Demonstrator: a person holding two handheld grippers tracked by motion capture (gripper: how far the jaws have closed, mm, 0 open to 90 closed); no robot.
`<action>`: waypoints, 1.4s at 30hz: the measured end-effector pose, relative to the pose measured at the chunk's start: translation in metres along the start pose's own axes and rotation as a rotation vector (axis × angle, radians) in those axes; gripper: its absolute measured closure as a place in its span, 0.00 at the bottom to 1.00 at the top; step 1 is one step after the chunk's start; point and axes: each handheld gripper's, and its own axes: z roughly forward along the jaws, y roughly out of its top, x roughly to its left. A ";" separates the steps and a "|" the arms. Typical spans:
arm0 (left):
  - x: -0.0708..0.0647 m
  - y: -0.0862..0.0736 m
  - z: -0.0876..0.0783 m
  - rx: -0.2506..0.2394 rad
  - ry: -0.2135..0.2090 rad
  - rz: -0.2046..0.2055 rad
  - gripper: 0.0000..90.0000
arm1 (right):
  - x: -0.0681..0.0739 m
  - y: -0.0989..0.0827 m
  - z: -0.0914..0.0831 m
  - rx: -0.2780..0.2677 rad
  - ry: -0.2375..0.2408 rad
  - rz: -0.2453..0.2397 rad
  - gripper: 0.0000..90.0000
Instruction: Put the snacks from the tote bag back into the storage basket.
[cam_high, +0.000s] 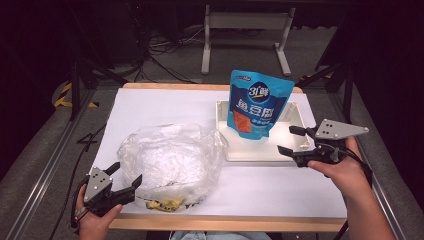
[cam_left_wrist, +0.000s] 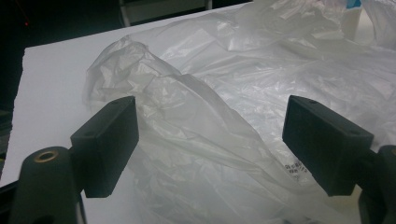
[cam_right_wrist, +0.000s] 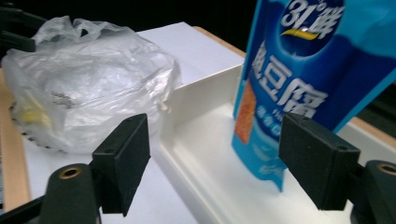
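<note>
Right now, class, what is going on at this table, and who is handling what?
A person sits at a white-topped table with a gripper in each hand. The left gripper is open beside a crumpled clear plastic bag with something yellow inside. The right gripper is open at the edge of a white tray, aimed at a blue snack pouch standing upright in it. Neither gripper holds anything yet.

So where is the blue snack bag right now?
In the high view the blue snack bag stands upright in the white tray at the table's right-hand side, right of the crumpled plastic bag and ahead of the open right tool.
</note>
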 end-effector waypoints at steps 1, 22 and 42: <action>0.000 0.000 0.000 0.000 -0.001 0.000 0.22 | 0.002 -0.002 0.001 0.001 0.011 0.012 0.27; -0.001 -0.001 0.002 0.011 -0.015 0.012 0.21 | 0.028 -0.048 0.028 0.008 0.020 0.029 0.14; 0.002 -0.001 0.003 0.012 -0.017 0.012 0.20 | 0.023 -0.102 0.059 0.078 -0.017 0.091 0.14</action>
